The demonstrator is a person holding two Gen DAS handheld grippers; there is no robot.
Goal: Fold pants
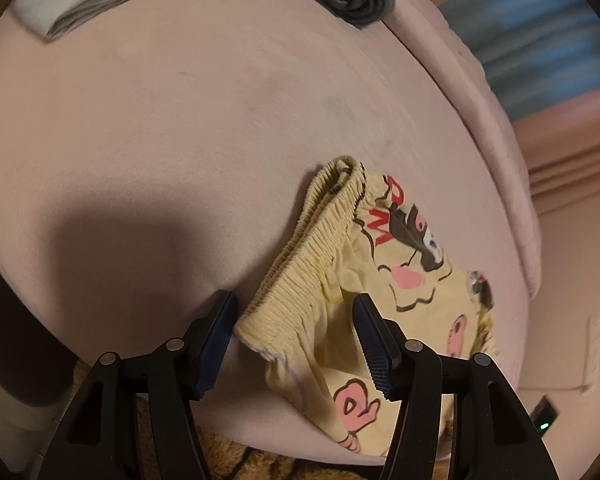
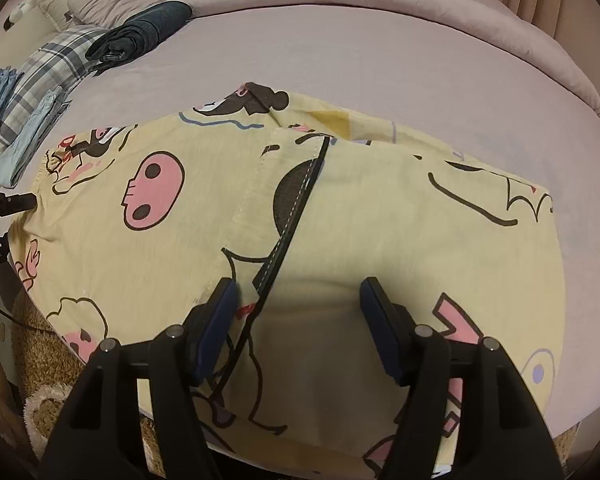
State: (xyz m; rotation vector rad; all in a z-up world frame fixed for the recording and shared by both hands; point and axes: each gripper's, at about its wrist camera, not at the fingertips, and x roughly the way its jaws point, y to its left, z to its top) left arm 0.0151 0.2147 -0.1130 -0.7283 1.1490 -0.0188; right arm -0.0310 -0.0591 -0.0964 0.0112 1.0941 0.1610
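The yellow cartoon pants (image 2: 340, 240) lie spread flat on the bed (image 2: 380, 60), near its front edge, with the stretchy waistband (image 1: 300, 256) at one end. They look thin, soft and light, so they will likely bend and flop when lifted and could slide a little on the smooth sheet. They are not breakable. A good place to take hold seems to be the waistband, because it is thick and bunched, or a corner at the leg end. The left gripper (image 1: 296, 344) sits right at the waistband corner with its fingers wide apart, one on each side of the cloth, holding nothing. The right gripper (image 2: 300, 328) hovers over the middle of the pants beside the dark seam stripe (image 2: 296, 216), and its fingers are wide apart too and hold nothing. On the pants, beside the waistband, there are red letters (image 1: 388, 216), but they are folded and cannot be read. The pink skulls and black-eared faces are just drawings. Far from the pants, near the pillows, lie dark folded pants (image 2: 140, 36) and a plaid cloth (image 2: 48, 72).
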